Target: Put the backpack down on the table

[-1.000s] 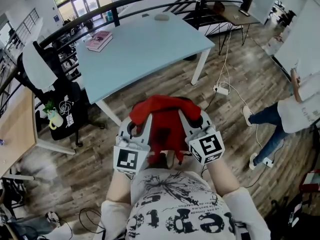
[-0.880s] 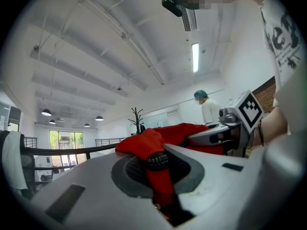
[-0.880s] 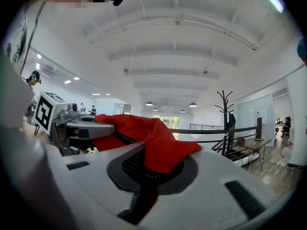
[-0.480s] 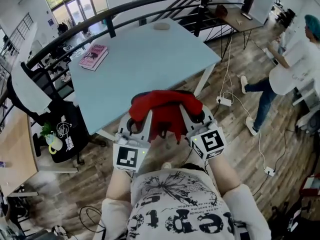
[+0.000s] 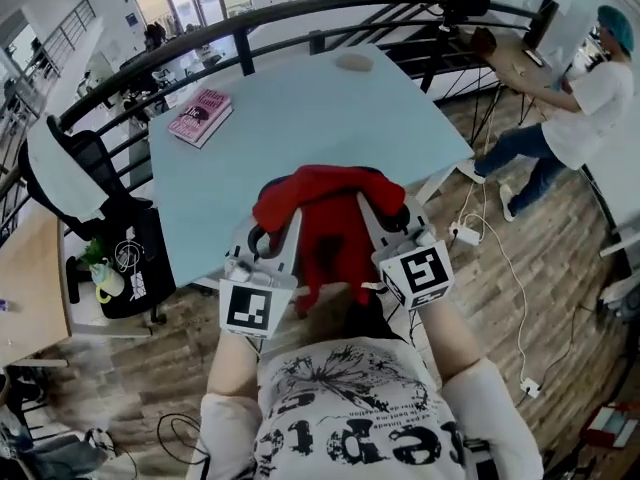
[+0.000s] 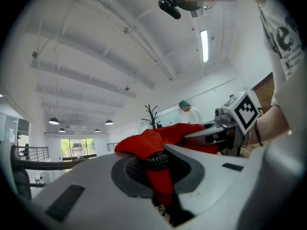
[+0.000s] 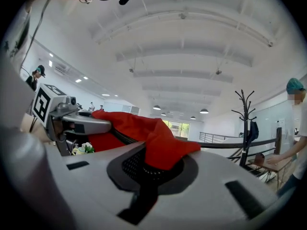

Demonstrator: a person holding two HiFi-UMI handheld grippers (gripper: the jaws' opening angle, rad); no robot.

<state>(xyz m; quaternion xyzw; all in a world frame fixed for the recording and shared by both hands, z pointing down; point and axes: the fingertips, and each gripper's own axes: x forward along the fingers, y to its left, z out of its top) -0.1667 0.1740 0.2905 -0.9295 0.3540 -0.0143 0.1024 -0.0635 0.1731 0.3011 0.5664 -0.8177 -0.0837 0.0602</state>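
Note:
A red backpack (image 5: 328,230) hangs between my two grippers in front of my chest, over the near edge of the pale blue table (image 5: 300,128). My left gripper (image 5: 272,236) is shut on the red fabric of its left top (image 6: 146,145). At its right top my right gripper (image 5: 388,220) is shut on the red fabric (image 7: 158,143) too. Both grippers point level toward the table. The lower part of the backpack is hidden behind the grippers and my body.
A pink book (image 5: 200,116) lies at the table's far left and a small round object (image 5: 352,62) at its far edge. A black chair (image 5: 90,178) and a dark bag (image 5: 130,258) stand left. A person (image 5: 580,118) is at the right; a railing (image 5: 300,18) runs behind.
I have moved forward with the backpack held in both grippers; the table now lies right under its front. The person at the right has walked further away.

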